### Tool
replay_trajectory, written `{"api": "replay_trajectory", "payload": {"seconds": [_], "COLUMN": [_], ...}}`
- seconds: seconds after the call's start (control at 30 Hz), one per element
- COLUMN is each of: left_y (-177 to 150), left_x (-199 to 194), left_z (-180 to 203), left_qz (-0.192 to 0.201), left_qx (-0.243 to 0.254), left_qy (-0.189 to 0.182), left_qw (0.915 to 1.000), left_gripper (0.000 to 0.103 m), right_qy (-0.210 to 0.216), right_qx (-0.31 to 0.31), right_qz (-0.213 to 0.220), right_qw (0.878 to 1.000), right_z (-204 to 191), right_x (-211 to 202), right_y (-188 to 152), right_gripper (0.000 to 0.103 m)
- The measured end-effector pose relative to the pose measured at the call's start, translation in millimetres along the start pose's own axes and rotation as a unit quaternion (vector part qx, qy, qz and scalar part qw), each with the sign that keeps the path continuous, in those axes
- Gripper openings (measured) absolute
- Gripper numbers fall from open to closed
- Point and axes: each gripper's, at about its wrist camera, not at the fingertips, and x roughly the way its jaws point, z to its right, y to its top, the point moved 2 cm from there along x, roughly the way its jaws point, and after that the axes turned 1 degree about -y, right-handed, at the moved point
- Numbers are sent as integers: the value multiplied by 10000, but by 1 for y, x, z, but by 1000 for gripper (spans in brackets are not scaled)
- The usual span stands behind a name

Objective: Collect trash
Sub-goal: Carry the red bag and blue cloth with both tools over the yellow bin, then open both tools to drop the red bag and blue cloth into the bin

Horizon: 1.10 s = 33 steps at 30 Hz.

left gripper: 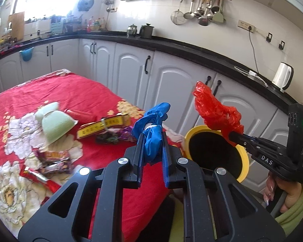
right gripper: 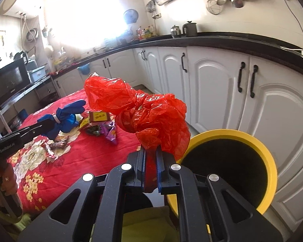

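Note:
My left gripper (left gripper: pixel 152 139) is shut on a knotted blue plastic bag (left gripper: pixel 152 127), held above the table's right edge; the same blue bag (right gripper: pixel 60 119) shows at the left of the right wrist view. My right gripper (right gripper: pixel 150 151) is shut on a crumpled red plastic bag (right gripper: pixel 143 113), which hangs just over the left rim of a yellow bin (right gripper: pixel 266 157) with a black inside. In the left wrist view the red bag (left gripper: pixel 214 109) sits above the bin (left gripper: pixel 245 159), right of the blue bag.
A table under a red flowered cloth (left gripper: pixel 56 92) carries a green bowl (left gripper: pixel 55 125) tipped over, a yellow-red box (left gripper: pixel 103 126), purple wrappers (right gripper: pixel 109 133) and snack packets (left gripper: pixel 54 159). White cabinets (left gripper: pixel 171 84) with a black counter run behind. A white kettle (left gripper: pixel 282 78) stands at the right.

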Motion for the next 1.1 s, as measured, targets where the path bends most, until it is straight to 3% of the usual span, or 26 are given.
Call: {"api": "replay_trajectory", "payload": {"seconds": [0.6, 1.1], "left_y": [6, -2], "left_x": [36, 78], "left_z": [66, 101], "left_qz": [-129, -475], "left_qx": [416, 649], "left_qy": [-533, -794], "left_qw": [9976, 9936], "left_gripper": [10, 10], "right_qy": [-627, -1166], "right_qx": [463, 973], "right_qz": [192, -187], "right_qw": [9968, 9882], "right_z": [63, 108], "right_x": [-24, -9], "right_y": [-7, -33], "right_gripper": [8, 8]}}
